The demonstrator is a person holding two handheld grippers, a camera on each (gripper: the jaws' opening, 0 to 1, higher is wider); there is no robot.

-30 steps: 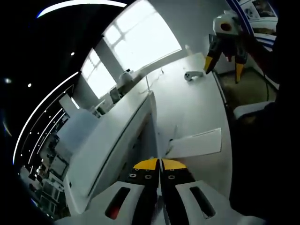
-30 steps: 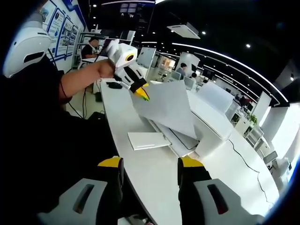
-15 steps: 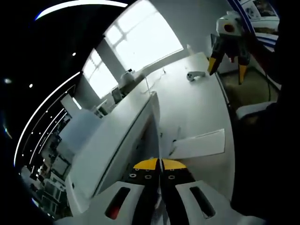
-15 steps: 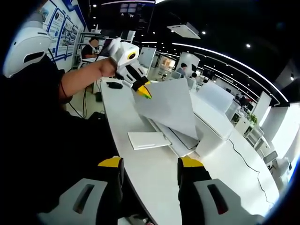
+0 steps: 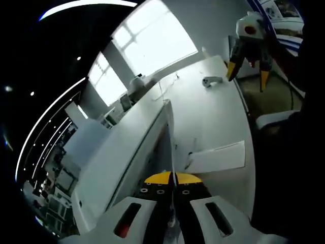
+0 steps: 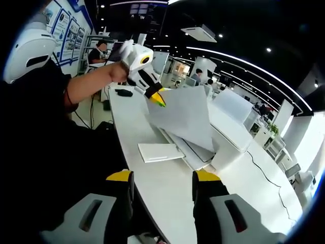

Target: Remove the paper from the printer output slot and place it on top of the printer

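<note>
You've got the paper (image 6: 184, 119) pinched by its corner in the left gripper (image 6: 158, 99), jaws pressed together on the sheet, and in the right gripper view it hangs in the air over the printer (image 6: 203, 145), clear of the slot. The step in hand looks like the carry to the top. Keep the pinch firm, swing the sheet level over the flat lid, lower it until most of it lies flat, then let go; a thin sheet held by one corner will sag and may slide off if you drop it early.

In the left gripper view the sheet runs edge-on from the closed yellow tips (image 5: 172, 178) as a thin white line, with the printer's long white top (image 5: 127, 147) beside it.

The paper is plain white, matte, floppy. The printer is a white, smooth, boxy plastic unit with a tray (image 6: 161, 151) sticking out onto the glossy white table (image 6: 167, 203).

The right gripper (image 6: 163, 178) is spread, holds nothing, and hovers low over the table edge.
</note>
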